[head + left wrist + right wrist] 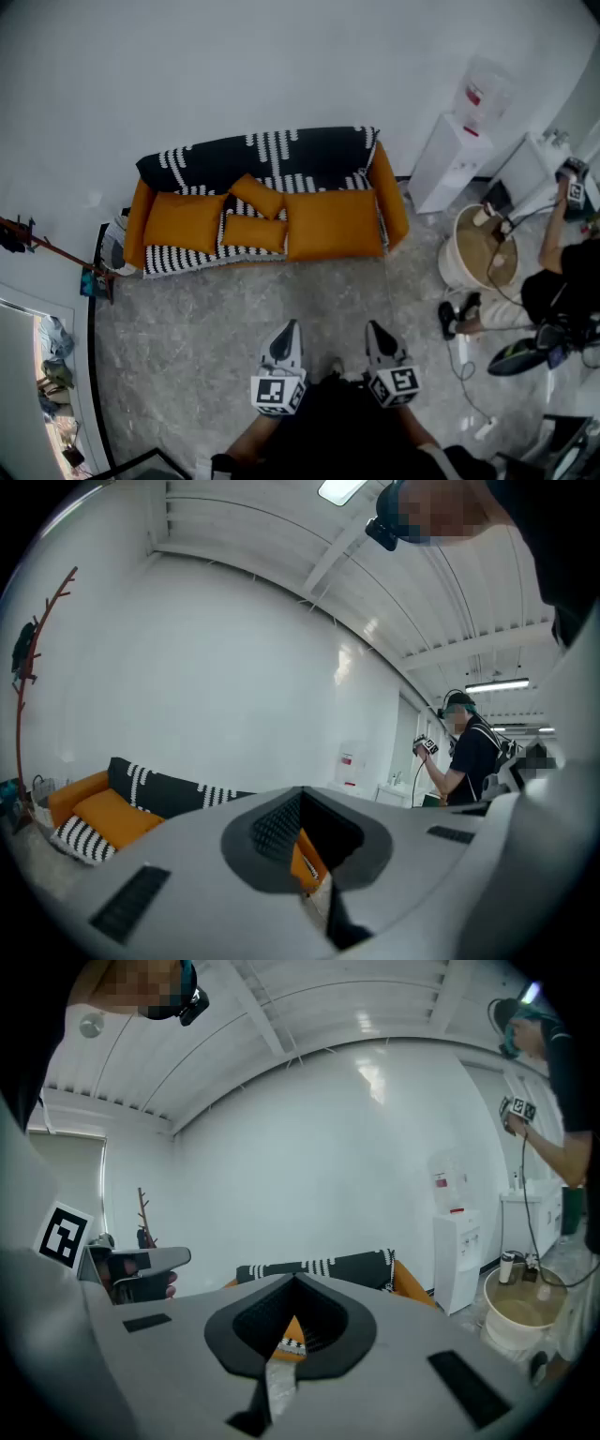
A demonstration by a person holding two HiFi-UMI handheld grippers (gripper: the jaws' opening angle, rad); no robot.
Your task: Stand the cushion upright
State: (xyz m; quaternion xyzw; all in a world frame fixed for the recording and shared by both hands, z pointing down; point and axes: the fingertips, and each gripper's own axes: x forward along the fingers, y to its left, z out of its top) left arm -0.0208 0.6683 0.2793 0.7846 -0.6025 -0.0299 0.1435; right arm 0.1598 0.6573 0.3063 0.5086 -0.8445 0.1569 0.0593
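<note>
Standing well back from the sofa [392, 202], with the left claw [289, 328] and right claw [373, 328] both pinched together on nothing. Aiming for the cushion [255, 232] lying flat at the middle of the sofa seat, with a second small cushion [257, 195] tilted just behind it. Best to close in on the sofa first, then part both claws, pinch the cushion's far edge near its corners, and tip it up against the sofa back — slowly, to avoid a slump.

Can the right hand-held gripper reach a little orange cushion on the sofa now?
Probably not yet. The right hand-held gripper is shut and far back, with bare floor between it and the sofa. Nothing blocks the way to the cushion, so stepping closer should help.
</note>
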